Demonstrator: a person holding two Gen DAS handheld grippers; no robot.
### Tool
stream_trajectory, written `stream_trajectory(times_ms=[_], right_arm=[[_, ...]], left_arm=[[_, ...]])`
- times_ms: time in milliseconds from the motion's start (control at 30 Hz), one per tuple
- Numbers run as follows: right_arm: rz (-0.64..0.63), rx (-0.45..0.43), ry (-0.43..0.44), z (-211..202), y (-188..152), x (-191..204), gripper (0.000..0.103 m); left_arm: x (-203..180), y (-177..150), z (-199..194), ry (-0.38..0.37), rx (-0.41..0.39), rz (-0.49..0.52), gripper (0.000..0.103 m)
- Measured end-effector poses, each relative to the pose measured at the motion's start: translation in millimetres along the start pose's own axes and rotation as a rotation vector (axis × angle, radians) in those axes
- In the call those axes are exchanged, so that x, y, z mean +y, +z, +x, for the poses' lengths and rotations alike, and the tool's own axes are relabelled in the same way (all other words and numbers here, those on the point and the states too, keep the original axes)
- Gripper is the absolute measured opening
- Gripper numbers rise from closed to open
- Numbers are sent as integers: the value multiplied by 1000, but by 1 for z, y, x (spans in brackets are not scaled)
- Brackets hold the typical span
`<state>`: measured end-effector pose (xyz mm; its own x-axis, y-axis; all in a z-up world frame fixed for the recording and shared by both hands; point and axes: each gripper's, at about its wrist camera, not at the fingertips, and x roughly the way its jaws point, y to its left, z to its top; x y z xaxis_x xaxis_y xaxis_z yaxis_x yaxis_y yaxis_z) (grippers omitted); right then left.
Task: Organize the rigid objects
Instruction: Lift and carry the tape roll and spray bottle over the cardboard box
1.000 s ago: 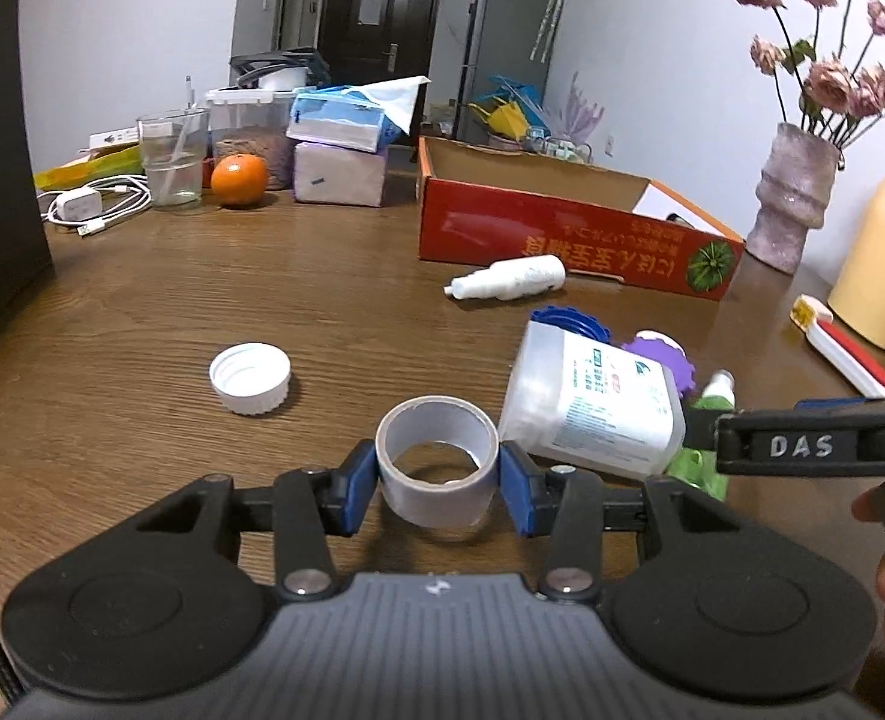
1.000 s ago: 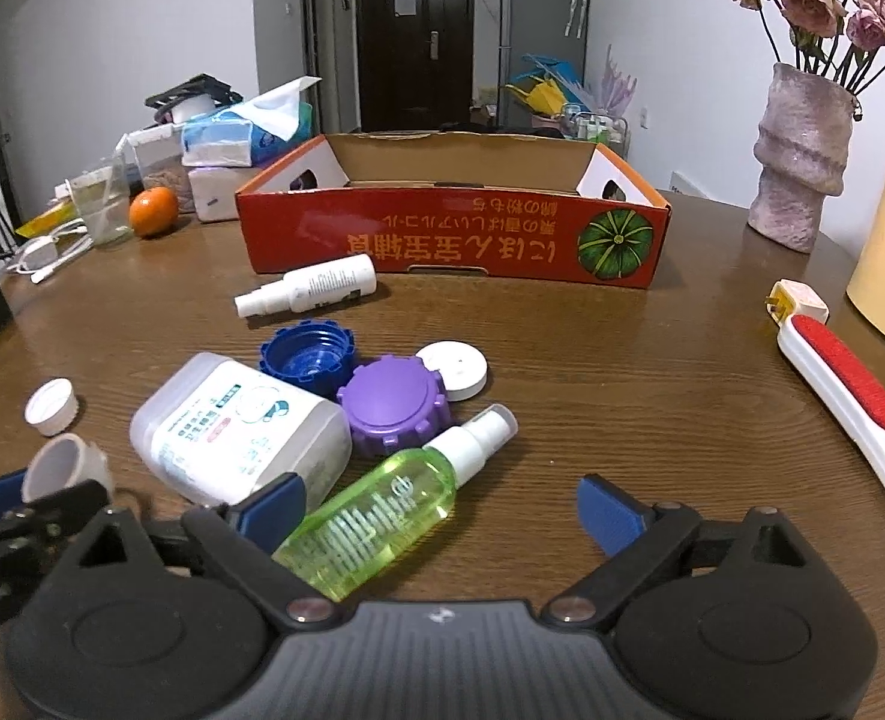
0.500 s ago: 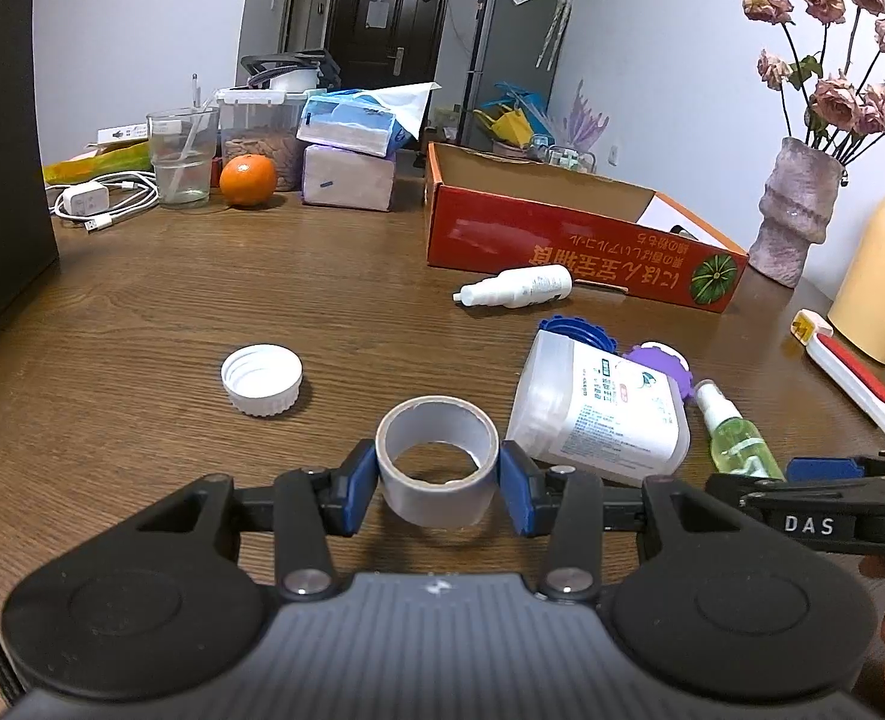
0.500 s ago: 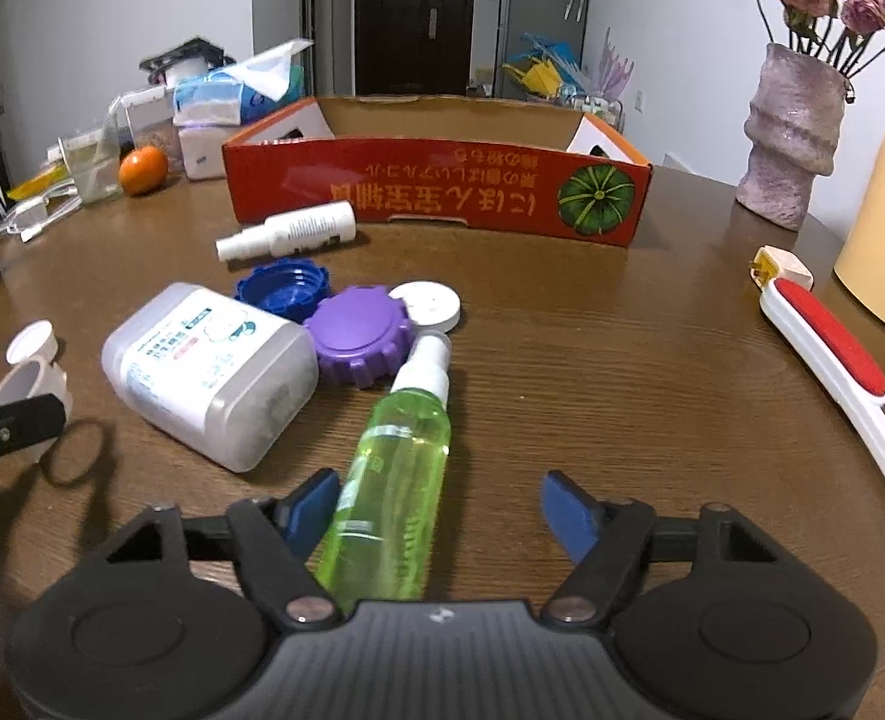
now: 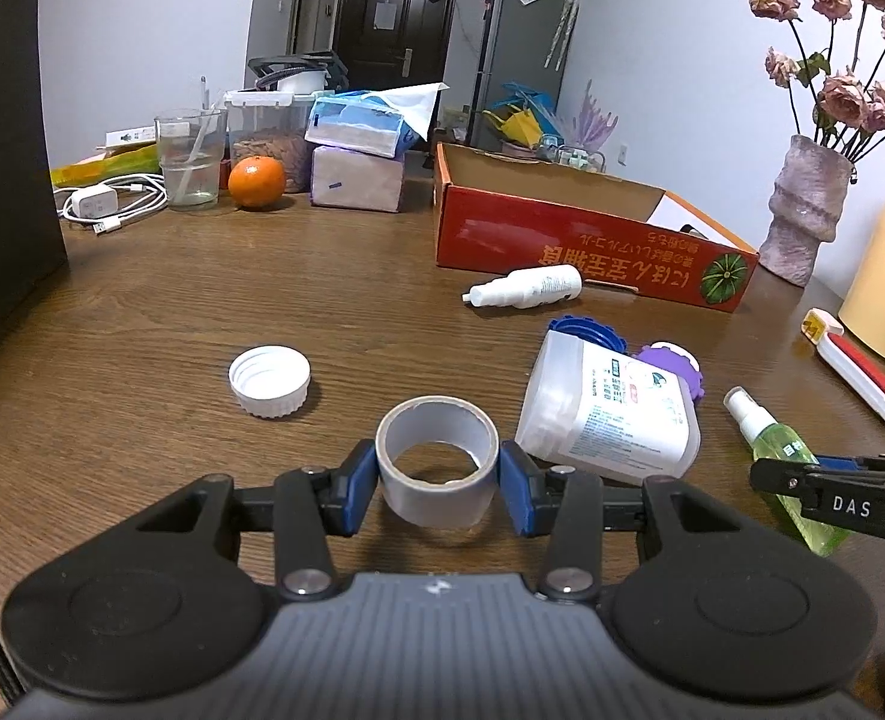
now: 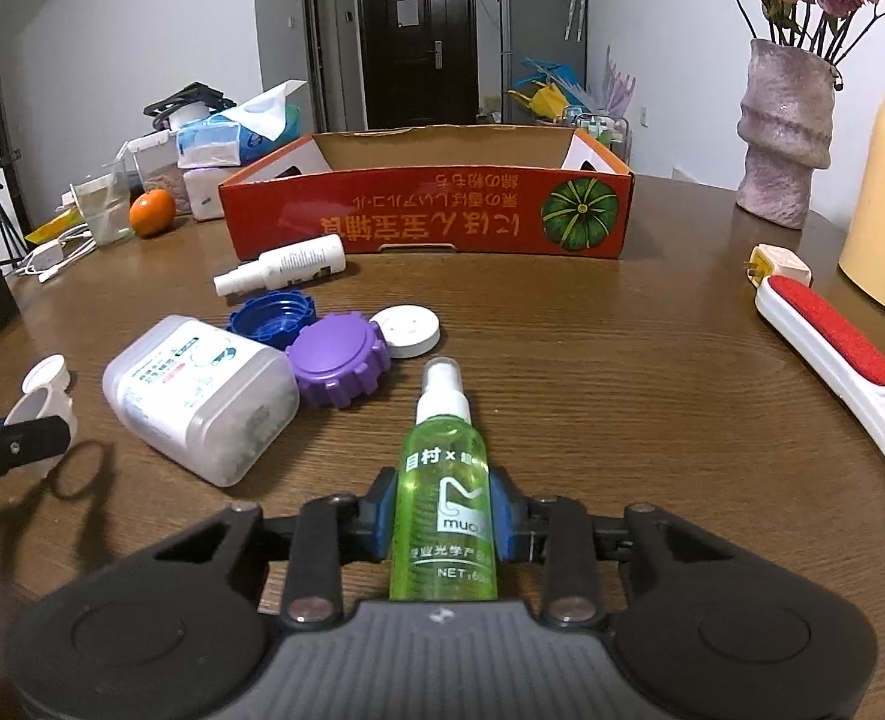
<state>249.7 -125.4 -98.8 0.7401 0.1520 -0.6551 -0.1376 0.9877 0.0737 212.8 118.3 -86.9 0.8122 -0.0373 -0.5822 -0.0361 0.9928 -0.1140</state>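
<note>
Green and see-through, the spray bottle (image 6: pixel 442 498) lies between the blue pads of the right gripper (image 6: pixel 442 516), which is clamped on its body, white nozzle pointing away toward the red cardboard box (image 6: pixel 430 210) across the table (image 6: pixel 622 372). In the left wrist view the same bottle (image 5: pixel 781 462) shows low on the right with the right gripper's black arm crossing over it. The left gripper (image 5: pixel 438 483) is clamped on a grey tape roll (image 5: pixel 436 462), its opening facing up, held just above the wood, with its shadow beneath it in the right wrist view. Just right of the roll a white plastic jar (image 5: pixel 610 414) lies on its side, with a blue lid (image 6: pixel 271 318) and a purple lid (image 6: pixel 337 366) touching its far end, and a flat white lid (image 6: pixel 409 330) beside the purple one. A white screw cap (image 5: pixel 270 380) sits open side up to the left of the roll, apart from it. A white spray bottle (image 5: pixel 526 289) lies close in front of the box. At the right edge of the table lie a red-and-white lint brush (image 6: pixel 832 360) and, farther back, a stone-coloured vase (image 6: pixel 784 132) of dried roses. An orange (image 5: pixel 256 181) sits far left, near a glass (image 5: pixel 190 159).
</note>
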Motion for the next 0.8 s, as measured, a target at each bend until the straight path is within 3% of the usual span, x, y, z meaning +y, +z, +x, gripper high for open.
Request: stream_trajectory(times_ms=[800], right_arm=[[11, -94, 36, -26, 26, -11, 30]], left_arm=[[-29, 33, -17, -9, -73, 45, 45]])
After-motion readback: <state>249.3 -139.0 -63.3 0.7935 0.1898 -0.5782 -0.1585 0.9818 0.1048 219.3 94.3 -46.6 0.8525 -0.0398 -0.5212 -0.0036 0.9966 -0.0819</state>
